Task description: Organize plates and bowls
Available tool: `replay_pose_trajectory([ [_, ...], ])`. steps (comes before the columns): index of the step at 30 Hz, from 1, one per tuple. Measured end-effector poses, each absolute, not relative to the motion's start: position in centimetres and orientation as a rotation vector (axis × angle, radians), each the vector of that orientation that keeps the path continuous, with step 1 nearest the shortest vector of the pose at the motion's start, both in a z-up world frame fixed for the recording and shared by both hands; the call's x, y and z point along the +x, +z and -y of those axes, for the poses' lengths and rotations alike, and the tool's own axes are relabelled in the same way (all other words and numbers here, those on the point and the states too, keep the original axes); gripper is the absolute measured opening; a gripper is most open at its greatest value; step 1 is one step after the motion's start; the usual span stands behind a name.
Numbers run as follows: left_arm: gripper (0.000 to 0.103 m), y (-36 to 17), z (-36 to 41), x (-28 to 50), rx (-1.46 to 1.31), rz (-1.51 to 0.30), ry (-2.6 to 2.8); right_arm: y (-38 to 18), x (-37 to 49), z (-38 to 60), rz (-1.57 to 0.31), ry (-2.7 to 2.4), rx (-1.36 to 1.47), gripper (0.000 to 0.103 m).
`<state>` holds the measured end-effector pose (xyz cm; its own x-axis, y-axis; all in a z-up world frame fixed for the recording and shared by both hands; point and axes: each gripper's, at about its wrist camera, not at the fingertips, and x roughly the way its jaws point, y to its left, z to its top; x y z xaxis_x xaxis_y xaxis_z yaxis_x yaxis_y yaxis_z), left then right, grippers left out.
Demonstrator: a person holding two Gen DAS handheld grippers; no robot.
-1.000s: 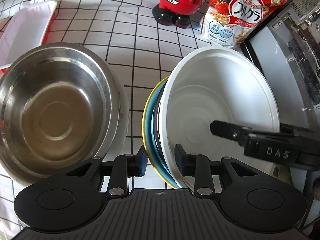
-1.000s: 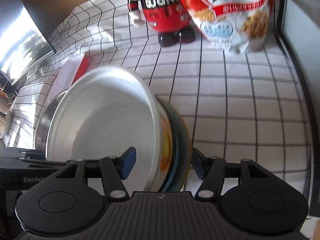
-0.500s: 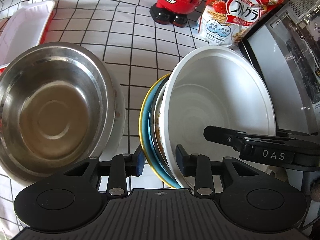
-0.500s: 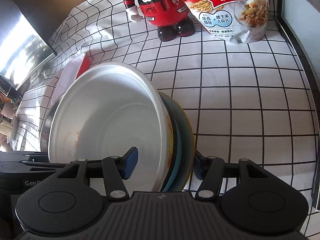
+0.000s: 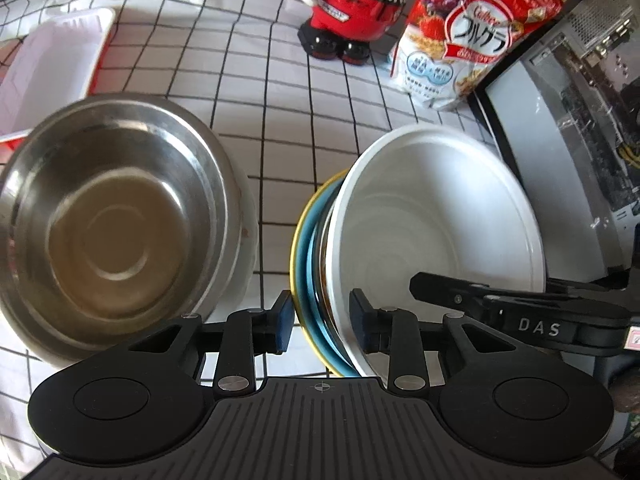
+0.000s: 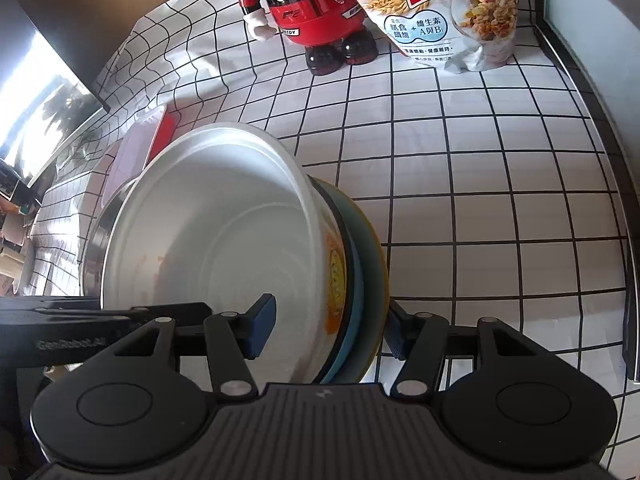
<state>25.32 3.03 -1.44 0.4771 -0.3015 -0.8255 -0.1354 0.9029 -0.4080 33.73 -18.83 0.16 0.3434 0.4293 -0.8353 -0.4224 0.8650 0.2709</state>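
A white bowl (image 5: 432, 220) is nested on a blue plate with a yellow rim (image 5: 310, 264), and the stack is tipped up on edge above the checked cloth. My left gripper (image 5: 320, 318) clamps the stack's near edge, its jaws closing, with one pad behind the plate and one inside the bowl. My right gripper (image 6: 328, 328) grips the same stack from the other side, across the bowl (image 6: 224, 224) and plate (image 6: 366, 264). A steel bowl (image 5: 108, 216) rests upright on the table to the left of the stack.
A red helmet figure (image 5: 352, 8) and a cereal bag (image 5: 472, 40) stand at the back. A white and red tray (image 5: 52, 76) lies at the far left. A computer case with a glass side (image 5: 560, 140) walls off the right.
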Motion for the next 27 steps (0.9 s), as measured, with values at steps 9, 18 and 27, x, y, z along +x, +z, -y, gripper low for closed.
replay_pose_trajectory([
  [9,0.033,-0.6,-3.8,25.1,-0.462,-1.054,-0.103,1.3,33.6,19.2,-1.025,0.501,-0.043,0.057],
  [18,0.033,-1.2,-4.3,26.1,-0.51,-1.084,-0.074,0.9,33.5,19.1,-1.046,0.485,-0.044,0.057],
  [27,0.033,-1.6,-4.0,26.9,-0.499,-1.115,-0.073,0.1,33.8,18.8,-1.075,0.506,-0.039,0.05],
])
